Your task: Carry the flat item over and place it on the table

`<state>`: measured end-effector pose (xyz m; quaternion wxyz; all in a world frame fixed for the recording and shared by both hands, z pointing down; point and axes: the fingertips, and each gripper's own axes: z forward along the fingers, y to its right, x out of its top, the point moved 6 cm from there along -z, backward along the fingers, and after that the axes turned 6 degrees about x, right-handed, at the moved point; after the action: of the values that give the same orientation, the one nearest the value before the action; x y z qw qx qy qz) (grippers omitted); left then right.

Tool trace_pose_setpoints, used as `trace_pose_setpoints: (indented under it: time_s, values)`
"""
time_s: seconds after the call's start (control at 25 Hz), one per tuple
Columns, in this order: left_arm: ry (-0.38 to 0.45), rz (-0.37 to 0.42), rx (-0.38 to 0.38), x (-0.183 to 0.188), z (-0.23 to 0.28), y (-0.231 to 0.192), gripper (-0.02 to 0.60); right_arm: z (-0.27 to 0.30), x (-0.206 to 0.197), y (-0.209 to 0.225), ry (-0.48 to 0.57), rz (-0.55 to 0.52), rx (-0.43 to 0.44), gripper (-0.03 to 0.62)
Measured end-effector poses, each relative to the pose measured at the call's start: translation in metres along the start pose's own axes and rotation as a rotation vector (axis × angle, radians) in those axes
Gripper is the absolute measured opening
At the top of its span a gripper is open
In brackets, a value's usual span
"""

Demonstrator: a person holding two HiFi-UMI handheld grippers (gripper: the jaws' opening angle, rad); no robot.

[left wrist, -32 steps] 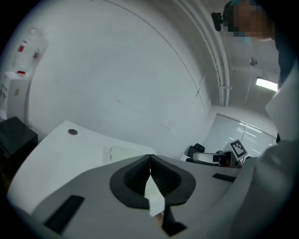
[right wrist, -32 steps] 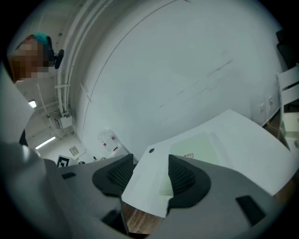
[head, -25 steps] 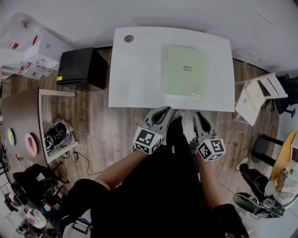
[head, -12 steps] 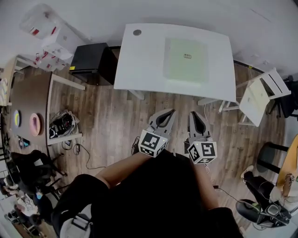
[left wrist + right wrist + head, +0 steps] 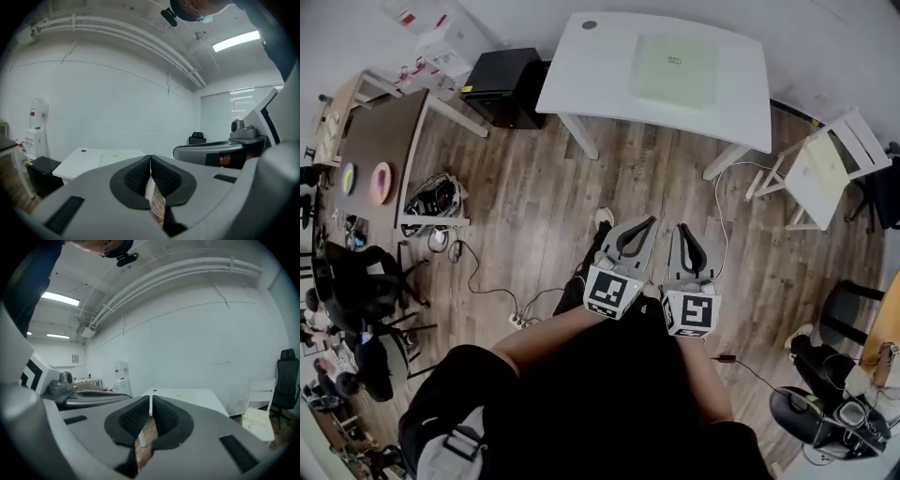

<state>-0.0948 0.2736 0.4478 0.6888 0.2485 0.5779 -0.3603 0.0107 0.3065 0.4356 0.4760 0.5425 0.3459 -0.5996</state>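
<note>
The flat item [image 5: 673,70] is a pale green sheet lying on the right half of the white table [image 5: 591,75] at the top of the head view. Both grippers hover over the wooden floor, well short of the table and pointing toward it. My left gripper [image 5: 649,221] is shut with nothing between its pads. My right gripper [image 5: 682,228] is beside it, also shut and empty. In the left gripper view the closed left gripper [image 5: 150,157] faces the distant table [image 5: 79,161]. In the right gripper view the right gripper [image 5: 150,398] is shut, with the table [image 5: 206,399] and flat item [image 5: 177,395] beyond.
A black cabinet [image 5: 508,86] stands left of the table, with white boxes [image 5: 441,37] behind it. A white folding chair [image 5: 827,169] is at the right. A brown desk [image 5: 380,141] and cables [image 5: 441,199] lie at the left, an office chair base [image 5: 825,412] at the lower right.
Both grippers have drawn back from the table together, which now sits farther off at the top of the view. The flat item stays on the table. More floor shows between.
</note>
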Motion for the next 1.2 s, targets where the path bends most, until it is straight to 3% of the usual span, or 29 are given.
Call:
trace_pose_setpoints:
  time_s: [0.24,0.64,1.2]
  values:
    - [0.060,0.006,0.044,0.020,-0.032,0.022,0.015,-0.035,0.015,-0.020,0.034,-0.035,-0.001,0.043]
    - [0.124,0.035,0.096,0.032,-0.047,0.015,0.015,-0.034,0.027,-0.026,0.067,-0.068,-0.007,0.043]
    - [0.168,0.030,0.076,0.038,-0.038,0.035,0.015,-0.038,0.032,-0.015,0.062,-0.083,0.003,0.040]
